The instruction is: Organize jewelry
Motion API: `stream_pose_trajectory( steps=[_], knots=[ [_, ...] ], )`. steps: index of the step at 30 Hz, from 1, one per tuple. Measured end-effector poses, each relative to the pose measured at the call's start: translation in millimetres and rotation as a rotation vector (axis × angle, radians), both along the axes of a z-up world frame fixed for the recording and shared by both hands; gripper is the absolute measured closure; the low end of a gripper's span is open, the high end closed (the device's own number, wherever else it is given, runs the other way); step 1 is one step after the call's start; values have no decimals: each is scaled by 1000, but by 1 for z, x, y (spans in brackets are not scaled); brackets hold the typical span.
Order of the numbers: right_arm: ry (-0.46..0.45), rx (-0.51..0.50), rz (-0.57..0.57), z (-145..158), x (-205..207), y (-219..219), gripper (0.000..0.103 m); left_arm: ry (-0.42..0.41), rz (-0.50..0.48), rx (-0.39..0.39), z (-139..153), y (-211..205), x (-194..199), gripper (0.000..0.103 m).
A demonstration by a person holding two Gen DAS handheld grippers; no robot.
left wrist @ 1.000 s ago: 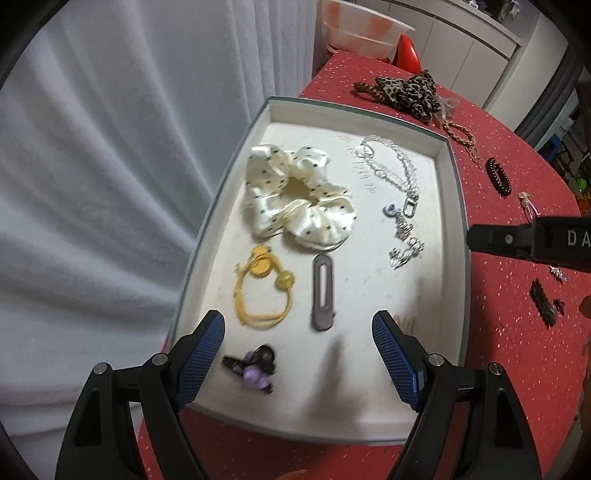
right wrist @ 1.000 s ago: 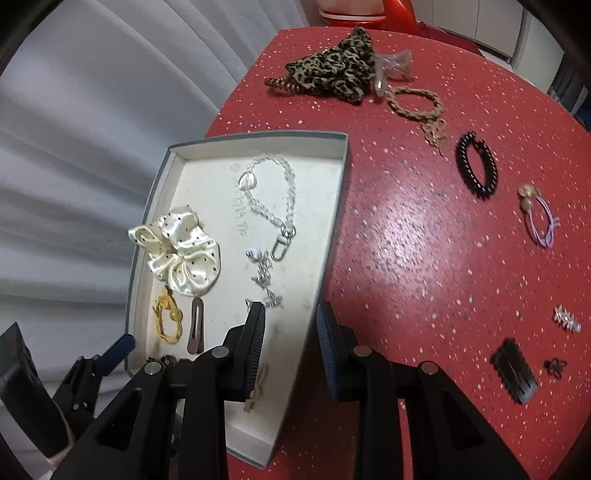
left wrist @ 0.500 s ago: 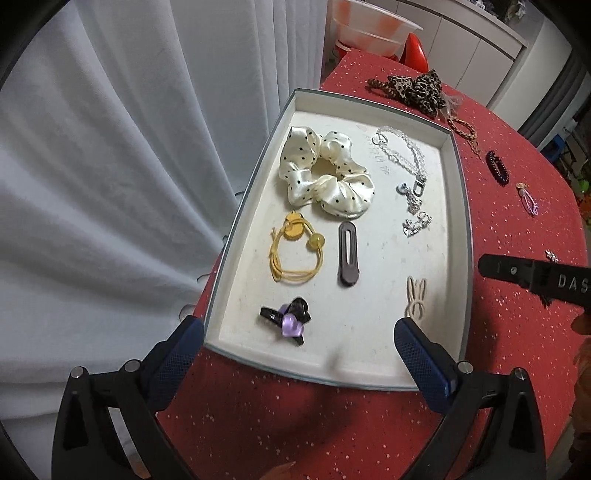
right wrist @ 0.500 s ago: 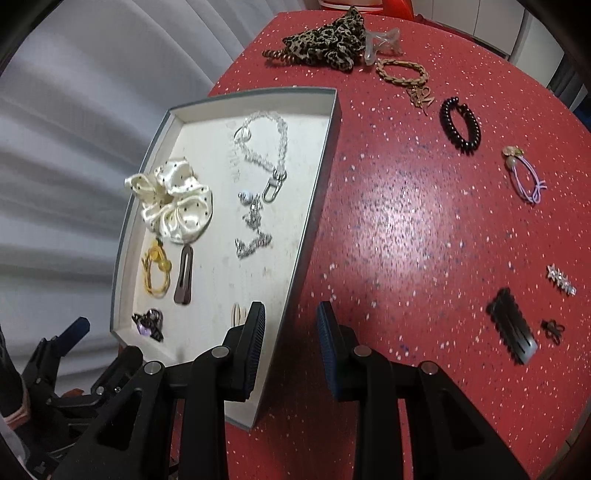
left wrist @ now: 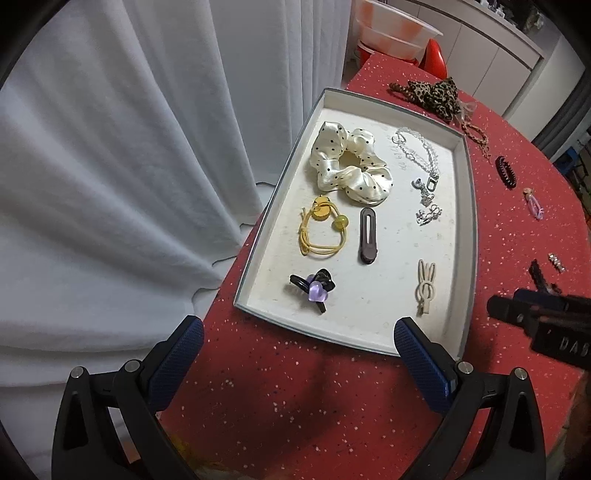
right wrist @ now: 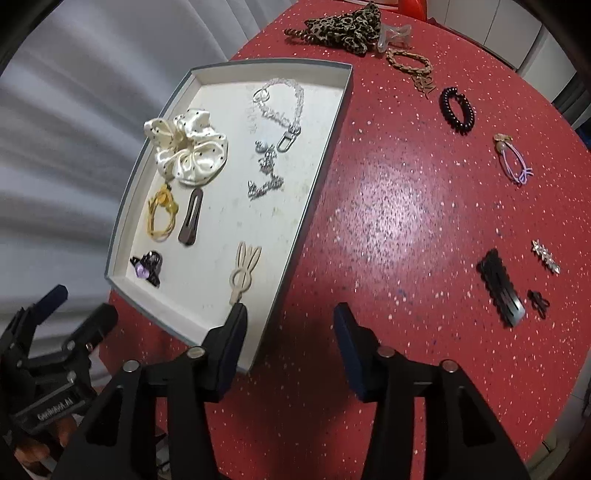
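Observation:
A grey-rimmed white tray (left wrist: pixel 466 236) (right wrist: pixel 325 155) on the red table holds a cream dotted scrunchie (left wrist: pixel 351 166) (right wrist: pixel 190 155), a silver chain (left wrist: pixel 421 166) (right wrist: pixel 277 110), a yellow hair tie (left wrist: pixel 321 230), a brown clip (left wrist: pixel 367 240), a purple heart clip (left wrist: pixel 314 290) and a beige rabbit clip (left wrist: pixel 426 288) (right wrist: pixel 243 273). My left gripper (left wrist: pixel 299 362) is open and empty, short of the tray's near edge. My right gripper (right wrist: pixel 290 350) is open and empty over the tray's near right corner, just behind the rabbit clip.
Loose on the table right of the tray: a leopard scrunchie (right wrist: pixel 343 26), a braided bracelet (right wrist: pixel 410 62), a dark coil tie (right wrist: pixel 456 109), a purple hair tie (right wrist: pixel 513 162), a black comb clip (right wrist: pixel 500 290), a rhinestone clip (right wrist: pixel 546 256). A white curtain (left wrist: pixel 129 166) hangs left.
Both grippers have pulled back from the tray. The right gripper has opened wider and the rabbit clip now lies in the tray in front of it.

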State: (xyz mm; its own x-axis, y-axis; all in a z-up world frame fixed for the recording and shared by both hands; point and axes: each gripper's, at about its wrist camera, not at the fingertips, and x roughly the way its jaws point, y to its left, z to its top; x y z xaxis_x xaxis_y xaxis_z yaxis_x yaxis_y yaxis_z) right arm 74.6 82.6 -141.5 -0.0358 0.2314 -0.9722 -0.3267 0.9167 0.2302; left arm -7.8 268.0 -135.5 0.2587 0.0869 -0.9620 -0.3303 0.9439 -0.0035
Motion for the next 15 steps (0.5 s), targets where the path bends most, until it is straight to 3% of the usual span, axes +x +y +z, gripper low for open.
stream_pose_trajectory(
  steps=[2,15],
  knots=[
    [4,-2,9,2,-6,2,42,0,6,-9,4,1,-3,0],
    [0,3,35,22,-27,6,38,6,-6,3,24,-3,-14,0]
  ],
)
